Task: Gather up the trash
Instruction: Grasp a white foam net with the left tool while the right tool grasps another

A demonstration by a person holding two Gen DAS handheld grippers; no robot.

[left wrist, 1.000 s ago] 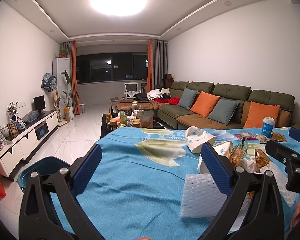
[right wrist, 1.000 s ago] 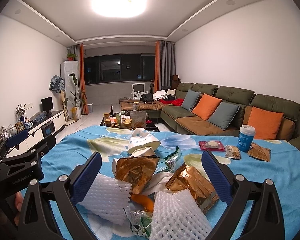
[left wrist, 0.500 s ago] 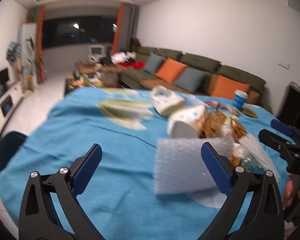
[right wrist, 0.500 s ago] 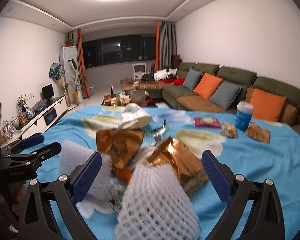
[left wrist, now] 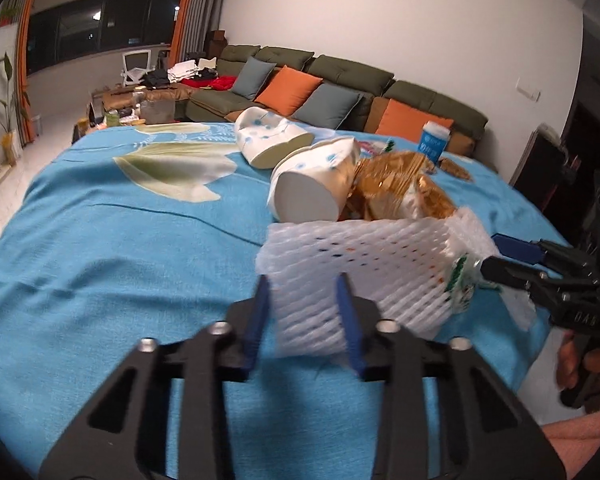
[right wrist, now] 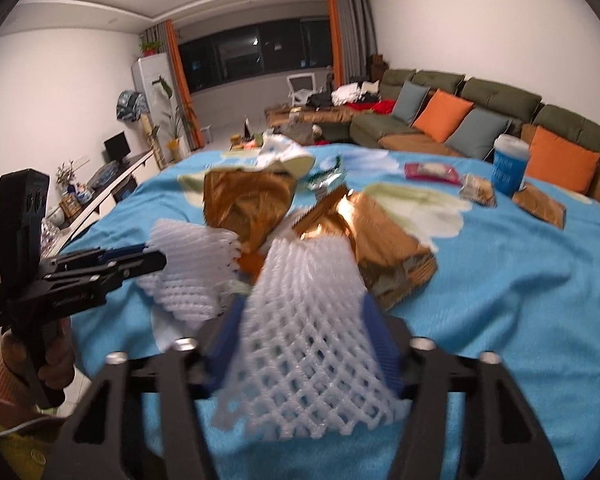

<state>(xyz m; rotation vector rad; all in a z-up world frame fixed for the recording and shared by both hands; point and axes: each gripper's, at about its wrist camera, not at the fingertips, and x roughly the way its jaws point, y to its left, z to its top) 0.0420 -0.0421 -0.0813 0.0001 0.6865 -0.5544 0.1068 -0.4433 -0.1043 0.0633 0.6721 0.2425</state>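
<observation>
A trash pile lies on the blue tablecloth (left wrist: 120, 240). My left gripper (left wrist: 304, 316) is shut on a white foam net sleeve (left wrist: 364, 272); it also shows in the right wrist view (right wrist: 192, 268) with the left gripper (right wrist: 140, 260) on it. My right gripper (right wrist: 304, 344) is shut on a second white foam net (right wrist: 308, 320); this gripper (left wrist: 512, 260) appears at the right of the left wrist view. Behind lie golden snack wrappers (right wrist: 364, 232) (left wrist: 396, 188) and two crushed white paper cups (left wrist: 312, 188) (left wrist: 268, 140).
A blue cup (right wrist: 508, 164), a red packet (right wrist: 432, 172) and small brown snack packets (right wrist: 540, 208) lie farther back on the table. A green sofa with orange cushions (left wrist: 340, 84) stands behind. A TV cabinet (right wrist: 100, 200) lines the left wall.
Both grippers dipped down to the pile and shut, the left on one foam net, the right on the other. A second ago both were open above the table.
</observation>
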